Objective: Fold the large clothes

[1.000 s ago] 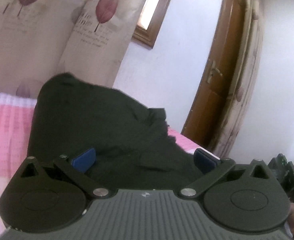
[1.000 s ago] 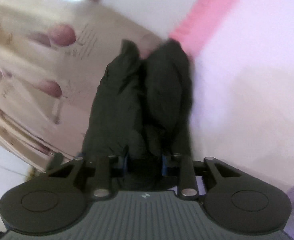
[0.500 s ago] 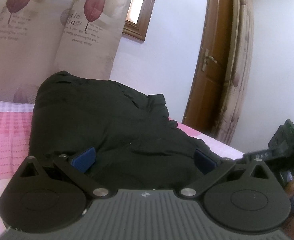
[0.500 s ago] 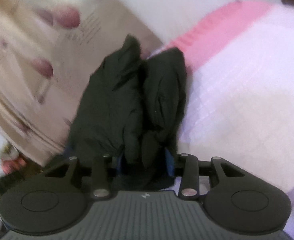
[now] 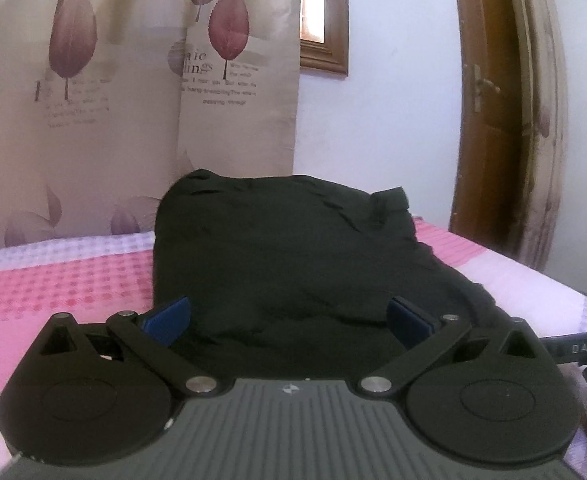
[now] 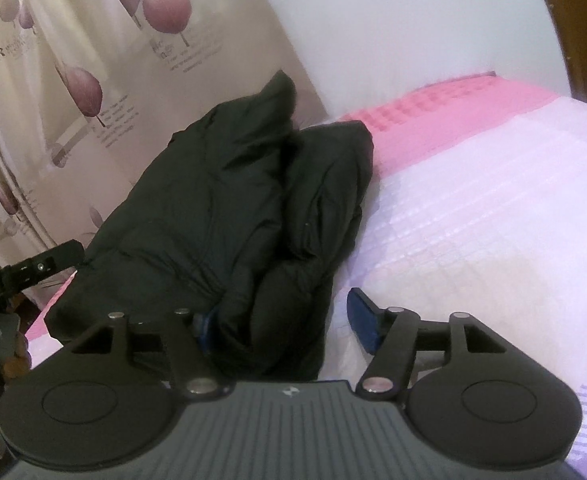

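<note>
The black garment (image 6: 229, 216), near edge hidden behind both wide-apart, empty grippers (image 5: 287, 322) (image 6: 281, 322), stretches lengthwise toward the curtain (image 5: 93, 120).

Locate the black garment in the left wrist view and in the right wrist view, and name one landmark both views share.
Left wrist view: the black garment fills the centre, lying on the pink and white bedspread just ahead of the open left hand-held gripper.
Right wrist view: it is left of centre, bunched in folds that run away from the open right hand-held gripper.
Shared landmark: the leaf-print curtain behind the bed.
</note>
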Motion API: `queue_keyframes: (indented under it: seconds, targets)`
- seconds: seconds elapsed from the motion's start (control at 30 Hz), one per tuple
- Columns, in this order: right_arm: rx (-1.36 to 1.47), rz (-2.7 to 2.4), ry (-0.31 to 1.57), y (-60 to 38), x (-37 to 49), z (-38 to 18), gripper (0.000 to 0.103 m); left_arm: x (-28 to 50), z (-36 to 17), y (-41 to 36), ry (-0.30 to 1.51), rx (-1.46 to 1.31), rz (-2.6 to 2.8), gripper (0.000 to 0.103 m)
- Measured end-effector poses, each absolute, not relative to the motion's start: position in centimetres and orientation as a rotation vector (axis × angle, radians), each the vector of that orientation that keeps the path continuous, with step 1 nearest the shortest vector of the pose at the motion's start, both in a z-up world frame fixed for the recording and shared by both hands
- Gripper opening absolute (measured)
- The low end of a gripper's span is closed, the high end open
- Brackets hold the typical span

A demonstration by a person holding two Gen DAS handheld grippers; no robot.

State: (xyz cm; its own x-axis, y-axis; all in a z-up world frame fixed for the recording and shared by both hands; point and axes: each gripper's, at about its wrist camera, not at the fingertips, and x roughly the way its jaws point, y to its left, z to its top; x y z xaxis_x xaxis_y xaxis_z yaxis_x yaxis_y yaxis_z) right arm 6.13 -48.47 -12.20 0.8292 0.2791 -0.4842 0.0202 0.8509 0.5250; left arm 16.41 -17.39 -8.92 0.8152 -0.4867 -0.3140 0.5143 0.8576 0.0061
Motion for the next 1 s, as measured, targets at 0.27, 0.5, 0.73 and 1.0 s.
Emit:
queue_keyframes:
  seconds: [0.27,0.5,0.73,1.0]
  targets:
    - [0.532,0.113,0.588,-48.1,6.1,-12.0,0.070,17.4,-8.6,-17.4,0.348,0.113,-0.475,0.103]
    - [0.531,0.109,0.594,-48.0,6.2,-12.0,0.072,18.4,-9.0,-17.7,0.383,0.160,-0.410,0.103]
    - [0.553,0.110,0.609,-48.2,6.3,-11.9,0.077,19.9,-9.1,-17.3,0.433,0.139,-0.387,0.103]
    - [0.586,0.164,0.705,-49.4,8.3,-11.1,0.102,24.4,-8.4,-14.7,0.528,0.061,-0.567,0.103]
